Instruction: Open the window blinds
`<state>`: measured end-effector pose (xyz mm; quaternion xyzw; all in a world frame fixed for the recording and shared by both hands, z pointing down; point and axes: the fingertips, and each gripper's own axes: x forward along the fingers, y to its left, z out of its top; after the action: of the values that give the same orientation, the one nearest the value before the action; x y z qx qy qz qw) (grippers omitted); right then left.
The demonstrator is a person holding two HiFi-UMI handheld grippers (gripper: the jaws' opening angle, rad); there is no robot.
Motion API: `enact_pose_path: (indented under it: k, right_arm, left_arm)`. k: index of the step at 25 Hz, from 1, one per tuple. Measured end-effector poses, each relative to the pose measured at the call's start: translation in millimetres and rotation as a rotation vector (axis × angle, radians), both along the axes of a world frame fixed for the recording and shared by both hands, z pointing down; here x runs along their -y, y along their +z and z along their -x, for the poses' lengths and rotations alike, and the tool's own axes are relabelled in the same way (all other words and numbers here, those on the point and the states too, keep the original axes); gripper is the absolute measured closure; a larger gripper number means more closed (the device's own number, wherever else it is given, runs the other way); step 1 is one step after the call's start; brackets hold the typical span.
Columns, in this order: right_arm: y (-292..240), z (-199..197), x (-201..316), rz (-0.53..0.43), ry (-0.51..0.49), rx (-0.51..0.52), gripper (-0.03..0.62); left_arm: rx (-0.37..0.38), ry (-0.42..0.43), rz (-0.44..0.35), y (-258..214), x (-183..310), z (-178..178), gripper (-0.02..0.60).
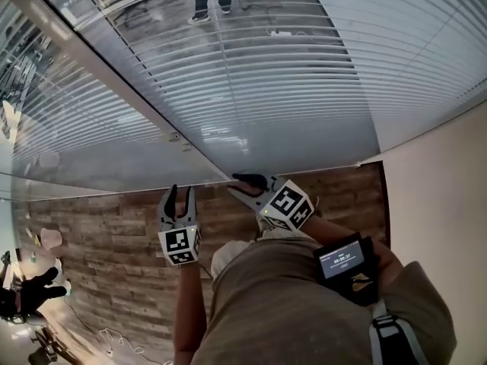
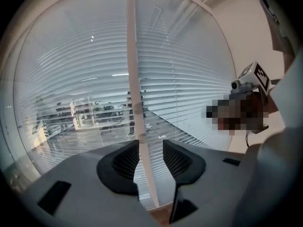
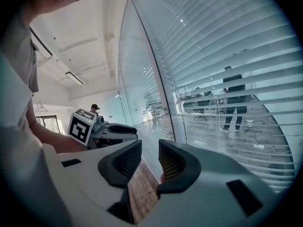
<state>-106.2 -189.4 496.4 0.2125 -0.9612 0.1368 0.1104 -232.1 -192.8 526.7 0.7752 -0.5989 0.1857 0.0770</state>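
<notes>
The window blinds hang lowered across the glass wall, on both sides of a white frame post, down to the wooden floor. The left claw stands moderately wide and empty, aimed at the post. The right claw, near the post's foot, is narrowly parted, holding nothing.

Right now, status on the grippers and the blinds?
Left gripper open, empty; right gripper open, empty. Blinds down, not raised. Frame post ahead of left fingers.
</notes>
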Motion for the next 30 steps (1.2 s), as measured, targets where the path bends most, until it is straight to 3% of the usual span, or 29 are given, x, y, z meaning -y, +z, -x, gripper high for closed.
enact_pose_path:
  k: [8,16,30]
  right_arm:
    - [2,41,-33,-0.017,0.032,-0.018,0.477]
    - [-4,92,-59,-0.039,0.048,-0.044,0.477]
    - [-6,155,-141,-0.086,0.062,-0.072,0.477]
  left_arm:
    - [0.035,0.078,0.018,5,-34,26,0.430]
    - [-0.016,0.143,0.025,2,-62,57,0.430]
    - [-0.128,0.140,0.019,9,-152,113,0.430]
